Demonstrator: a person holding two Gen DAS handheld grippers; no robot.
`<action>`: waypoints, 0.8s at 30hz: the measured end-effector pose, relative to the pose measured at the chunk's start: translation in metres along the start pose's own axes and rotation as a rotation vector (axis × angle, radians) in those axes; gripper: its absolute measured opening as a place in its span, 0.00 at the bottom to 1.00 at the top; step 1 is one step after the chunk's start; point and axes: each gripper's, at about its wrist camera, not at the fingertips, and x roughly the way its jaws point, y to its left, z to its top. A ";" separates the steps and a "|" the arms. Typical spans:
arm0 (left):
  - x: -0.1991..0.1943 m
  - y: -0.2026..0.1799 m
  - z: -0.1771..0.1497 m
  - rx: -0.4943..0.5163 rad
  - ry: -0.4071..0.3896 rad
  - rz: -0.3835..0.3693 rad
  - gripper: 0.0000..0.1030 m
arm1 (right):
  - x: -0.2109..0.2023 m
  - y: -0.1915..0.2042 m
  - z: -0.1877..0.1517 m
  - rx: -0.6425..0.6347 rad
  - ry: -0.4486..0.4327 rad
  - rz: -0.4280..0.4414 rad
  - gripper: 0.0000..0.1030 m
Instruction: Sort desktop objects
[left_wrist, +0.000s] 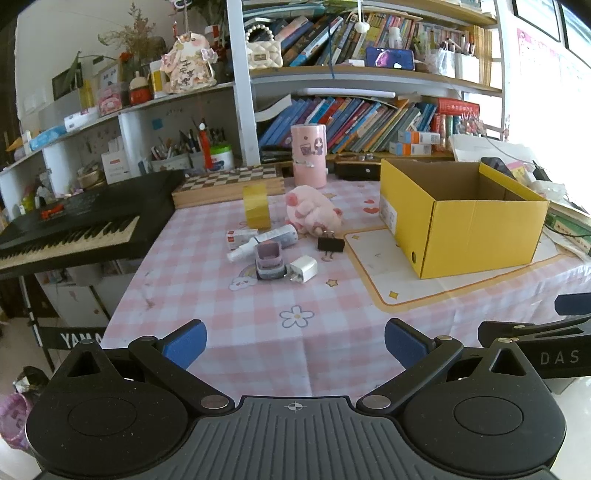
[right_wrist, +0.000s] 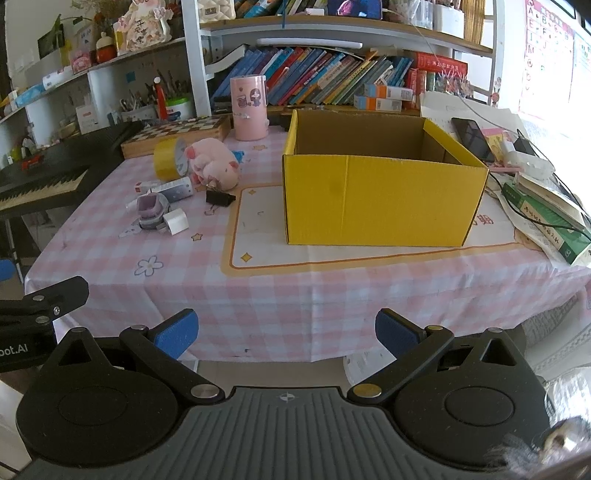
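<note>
An open yellow cardboard box (left_wrist: 461, 221) (right_wrist: 380, 199) stands on the pink checked tablecloth. Left of it lies a cluster: a pink plush pig (left_wrist: 314, 214) (right_wrist: 214, 164), a yellow tape roll (left_wrist: 256, 206) (right_wrist: 168, 158), a black binder clip (left_wrist: 330, 243) (right_wrist: 218, 198), a white charger plug (left_wrist: 303, 268) (right_wrist: 176, 220), a purple tape dispenser (left_wrist: 269, 260) (right_wrist: 151, 208) and a white spray bottle (left_wrist: 264, 240) (right_wrist: 173, 190). My left gripper (left_wrist: 295, 341) is open and empty above the table's front edge. My right gripper (right_wrist: 286, 332) is open and empty, in front of the box.
A black keyboard (left_wrist: 74, 229) sits at the left. A pink cylinder (left_wrist: 309, 155) and a checkered board (left_wrist: 229, 182) stand behind the cluster. Bookshelves fill the back. A phone (right_wrist: 472, 138), books and cables lie right of the box.
</note>
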 end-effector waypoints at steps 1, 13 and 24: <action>-0.001 0.000 0.000 0.001 -0.001 -0.001 1.00 | 0.000 0.000 0.000 0.000 0.000 0.002 1.00; -0.007 -0.002 0.001 0.003 -0.039 -0.043 1.00 | 0.000 0.000 -0.001 -0.002 0.001 0.008 1.00; -0.001 0.007 0.001 -0.023 -0.020 -0.021 1.00 | -0.002 0.003 -0.001 -0.008 -0.003 0.010 1.00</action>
